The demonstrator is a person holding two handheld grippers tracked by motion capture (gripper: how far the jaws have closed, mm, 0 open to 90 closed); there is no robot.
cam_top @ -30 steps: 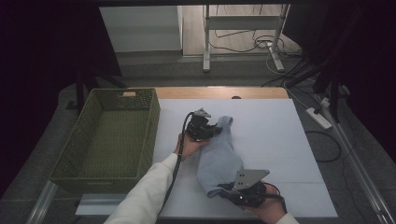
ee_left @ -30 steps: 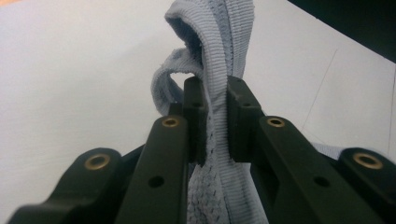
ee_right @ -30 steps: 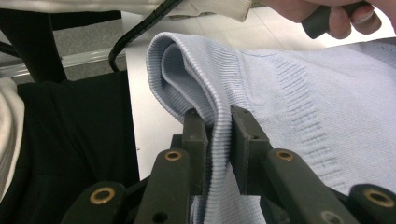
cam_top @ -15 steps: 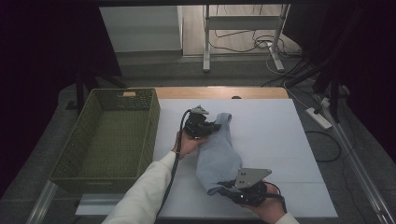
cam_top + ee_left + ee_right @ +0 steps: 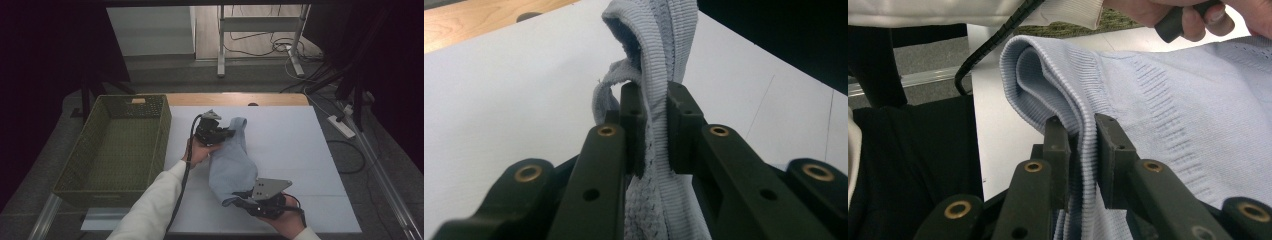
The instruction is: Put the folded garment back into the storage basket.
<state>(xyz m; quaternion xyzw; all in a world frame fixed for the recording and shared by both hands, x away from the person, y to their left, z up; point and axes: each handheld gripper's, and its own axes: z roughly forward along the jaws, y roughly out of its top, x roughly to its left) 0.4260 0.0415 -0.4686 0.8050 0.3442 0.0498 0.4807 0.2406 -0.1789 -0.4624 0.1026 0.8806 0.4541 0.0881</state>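
The left tool (image 5: 227, 134) now sits a little farther from the green basket (image 5: 117, 145) than a second ago, drawing the far end of the pale blue knit garment (image 5: 231, 162) into a slightly straighter, tauter line.

- A green woven basket (image 5: 117, 145) stands at the left edge of the white worktop (image 5: 290, 145).
- A white power strip (image 5: 341, 126) lies on the floor to the right.
- Cables (image 5: 260, 47) trail beyond the worktop.
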